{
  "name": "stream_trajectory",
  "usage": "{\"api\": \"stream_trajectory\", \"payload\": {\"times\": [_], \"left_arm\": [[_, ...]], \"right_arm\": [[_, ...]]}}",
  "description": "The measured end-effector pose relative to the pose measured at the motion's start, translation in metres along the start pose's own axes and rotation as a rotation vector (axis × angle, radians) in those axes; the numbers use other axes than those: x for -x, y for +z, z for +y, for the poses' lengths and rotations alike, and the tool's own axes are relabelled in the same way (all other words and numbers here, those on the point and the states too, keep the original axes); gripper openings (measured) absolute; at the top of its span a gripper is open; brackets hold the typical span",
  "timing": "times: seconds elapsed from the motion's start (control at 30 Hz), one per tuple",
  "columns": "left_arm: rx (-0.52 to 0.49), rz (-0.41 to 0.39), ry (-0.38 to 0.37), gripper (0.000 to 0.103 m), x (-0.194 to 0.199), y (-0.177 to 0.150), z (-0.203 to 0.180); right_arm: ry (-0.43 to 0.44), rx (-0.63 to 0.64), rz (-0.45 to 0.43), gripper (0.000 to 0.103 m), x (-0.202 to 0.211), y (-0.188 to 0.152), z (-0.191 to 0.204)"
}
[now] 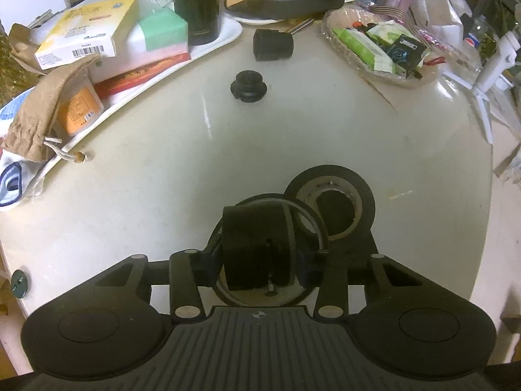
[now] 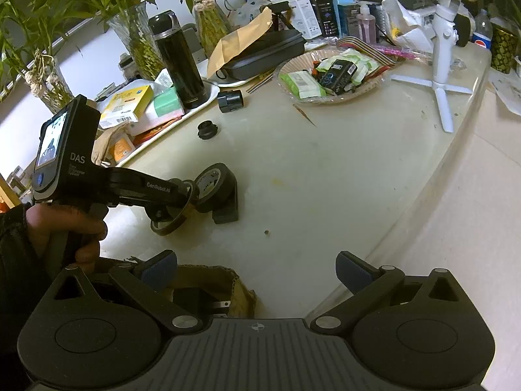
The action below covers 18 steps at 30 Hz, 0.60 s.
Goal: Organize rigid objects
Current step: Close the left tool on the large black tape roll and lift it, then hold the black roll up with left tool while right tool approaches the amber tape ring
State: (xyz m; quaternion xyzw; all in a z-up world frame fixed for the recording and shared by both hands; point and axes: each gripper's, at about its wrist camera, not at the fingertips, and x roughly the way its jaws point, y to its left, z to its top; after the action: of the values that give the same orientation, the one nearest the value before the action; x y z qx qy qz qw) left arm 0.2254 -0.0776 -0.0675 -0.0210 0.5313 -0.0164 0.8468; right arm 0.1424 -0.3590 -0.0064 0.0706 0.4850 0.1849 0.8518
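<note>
My left gripper (image 1: pixel 259 255) is shut on a black cylindrical part (image 1: pixel 257 247), held just above the table over a thin brownish tape ring (image 1: pixel 312 224). A black tape roll (image 1: pixel 332 202) leans on a black block right beside it. In the right wrist view the left gripper (image 2: pixel 169 202) reaches to the tape ring (image 2: pixel 172 224) and the black roll (image 2: pixel 213 184). My right gripper (image 2: pixel 257 270) is open and empty near the table's front edge, above a brown pouch (image 2: pixel 228 290). A black knob (image 1: pixel 249 86) and a black cylinder (image 1: pixel 273 45) lie farther back.
A white tray (image 1: pixel 228 36) at the back left holds boxes, a cloth bag and a black bottle (image 1: pixel 197 3). A basket (image 2: pixel 329 78) of packets stands at the back right, a white tripod stand (image 2: pixel 441 65) beyond it. Vases with plants line the far left.
</note>
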Motion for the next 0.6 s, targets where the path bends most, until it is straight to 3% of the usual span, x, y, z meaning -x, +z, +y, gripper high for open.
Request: {"api": "stream_trajectory", "payload": {"times": [0.23,0.6], "left_arm": [[-0.011,-0.009,-0.031,0.04,0.008,-0.002,0.011],[-0.038,-0.106,-0.112,0.04,0.041,-0.012,0.031]], "right_arm": [[-0.002,-0.004,0.001,0.103,0.0,0.0,0.0],[-0.01,0.006,0.005,0.103,-0.001,0.0,0.003]]}}
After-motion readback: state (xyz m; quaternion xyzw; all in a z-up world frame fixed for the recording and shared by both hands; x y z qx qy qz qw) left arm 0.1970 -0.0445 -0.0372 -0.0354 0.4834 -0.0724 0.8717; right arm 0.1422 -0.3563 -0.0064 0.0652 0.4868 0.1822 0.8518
